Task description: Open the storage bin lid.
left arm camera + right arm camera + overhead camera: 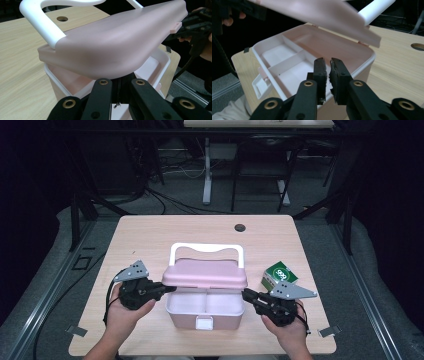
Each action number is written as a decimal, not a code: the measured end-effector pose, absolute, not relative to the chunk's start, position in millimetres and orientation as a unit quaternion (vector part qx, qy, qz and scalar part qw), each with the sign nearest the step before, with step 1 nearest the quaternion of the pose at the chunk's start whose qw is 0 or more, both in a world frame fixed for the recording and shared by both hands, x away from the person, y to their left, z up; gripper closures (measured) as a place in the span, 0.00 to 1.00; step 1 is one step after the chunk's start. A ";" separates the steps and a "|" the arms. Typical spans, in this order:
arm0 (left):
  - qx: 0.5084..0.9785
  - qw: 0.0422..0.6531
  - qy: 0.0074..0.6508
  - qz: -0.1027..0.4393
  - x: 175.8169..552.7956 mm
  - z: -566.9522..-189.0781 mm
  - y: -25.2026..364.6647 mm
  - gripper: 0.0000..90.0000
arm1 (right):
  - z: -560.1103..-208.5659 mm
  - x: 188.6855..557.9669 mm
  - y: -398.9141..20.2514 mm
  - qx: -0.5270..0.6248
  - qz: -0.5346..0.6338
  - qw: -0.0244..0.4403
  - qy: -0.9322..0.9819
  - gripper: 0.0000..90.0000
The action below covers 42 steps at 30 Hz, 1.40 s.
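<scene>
**Pink storage box, lid half raised: risks and view notes**

Pink plastic box (205, 312) with a white handle (207, 251), at the centre of the high view on a pale wooden table (150, 235). Its lid (205, 274) is tilted up over the open base, which shows a white divider (287, 63) and a front latch (204, 322).

Left gripper (167, 289): jaws closed under the lid's left edge in the high view; whether they pinch the rim or only prop it from beneath cannot be told, since the left gripper view looks straight at the lid's underside.

Right gripper (248, 294): jaws nearly together with a narrow slit between the pads and nothing in them, at the box's right side just below the lid.

Risks, as judged:
- Lid likely rests on the left jaws alone; if they slip off the smooth rim, it drops shut.
- Right jaws sit close to the base wall; a nudge could slide or tip the light box, which nothing pins down.
- Green carton (279, 276) lies close behind the right gripper and could be knocked by that hand.

View notes:
- Right gripper view shows the compartments empty and the hinge side at its upper right.
- High view alone places the carton and the round hole (240, 227) in the table.
</scene>
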<state>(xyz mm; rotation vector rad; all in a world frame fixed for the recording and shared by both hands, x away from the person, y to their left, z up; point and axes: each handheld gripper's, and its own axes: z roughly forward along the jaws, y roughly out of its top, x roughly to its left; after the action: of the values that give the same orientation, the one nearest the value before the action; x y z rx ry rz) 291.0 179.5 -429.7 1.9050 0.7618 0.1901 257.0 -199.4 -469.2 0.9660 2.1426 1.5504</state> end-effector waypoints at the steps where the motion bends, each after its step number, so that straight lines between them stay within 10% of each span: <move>1: 0.792 0.515 0.318 0.080 291.3 -429.3 179.3 1.00 | -471.6 256.0 -197.4 0.337 0.539 0.159 0.755 0.94; 42: 0.783 0.524 0.326 0.082 309.7 -410.2 178.8 0.98 | -498.8 255.5 -165.7 0.314 0.516 0.132 0.786 1.00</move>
<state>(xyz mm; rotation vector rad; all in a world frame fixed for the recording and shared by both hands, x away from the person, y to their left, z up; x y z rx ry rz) 309.7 178.8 -410.2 1.8741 0.7794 0.1968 255.5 -165.7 -498.8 0.9117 2.2816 1.4963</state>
